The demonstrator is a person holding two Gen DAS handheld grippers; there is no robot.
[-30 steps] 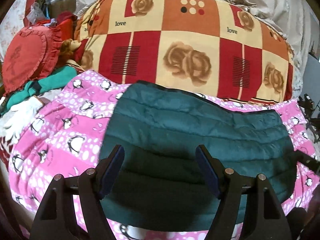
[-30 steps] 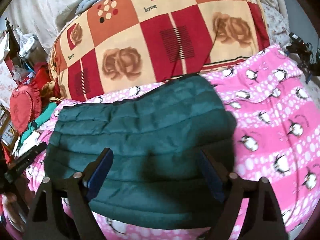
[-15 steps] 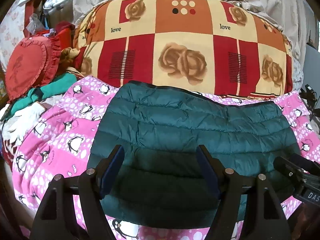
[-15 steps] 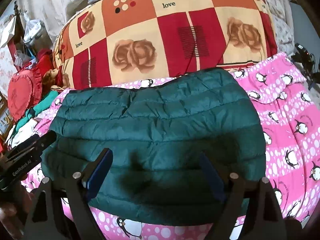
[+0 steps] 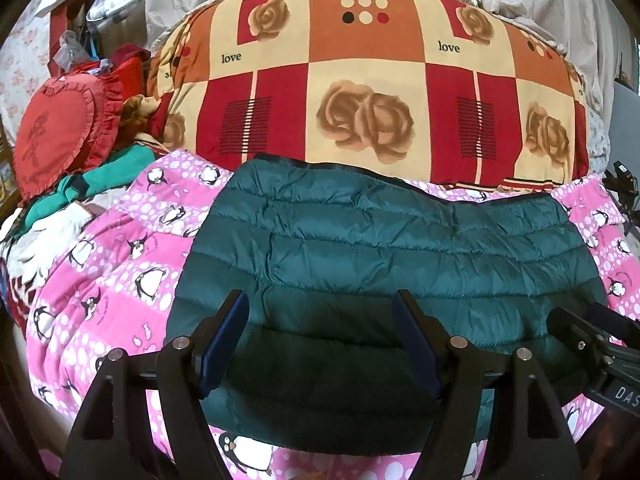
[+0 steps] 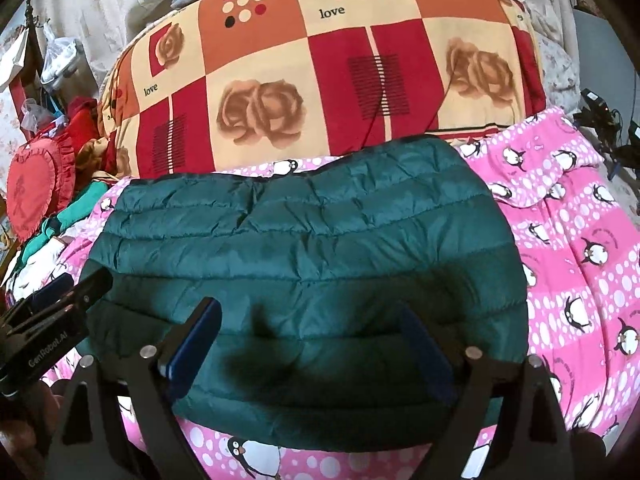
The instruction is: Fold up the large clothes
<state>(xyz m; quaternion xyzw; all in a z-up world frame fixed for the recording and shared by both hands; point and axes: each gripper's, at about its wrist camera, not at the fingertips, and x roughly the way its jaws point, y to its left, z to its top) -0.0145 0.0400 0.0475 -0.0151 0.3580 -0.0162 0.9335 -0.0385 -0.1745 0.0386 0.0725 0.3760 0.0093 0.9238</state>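
Observation:
A dark green quilted puffer jacket (image 5: pixel 384 256) lies folded into a flat rectangle on a pink penguin-print blanket (image 5: pixel 120 264); it also shows in the right wrist view (image 6: pixel 304 248). My left gripper (image 5: pixel 320 320) is open and empty, above the jacket's near left part. My right gripper (image 6: pixel 308 328) is open and empty, above the jacket's near middle. The right gripper also shows at the lower right of the left wrist view (image 5: pixel 592 340), and the left gripper shows at the lower left of the right wrist view (image 6: pixel 56 312).
A big red, orange and cream rose-print quilt (image 5: pixel 368 92) is piled just behind the jacket. A red heart cushion (image 5: pixel 60 132), teal cloth (image 5: pixel 100 184) and white gloves (image 5: pixel 44 244) lie at the left. Cables and dark gear (image 6: pixel 604 128) sit at the far right.
Both grippers have drawn back and up from the jacket, so more of it shows. The jacket lies still. Each gripper has come into the other's view.

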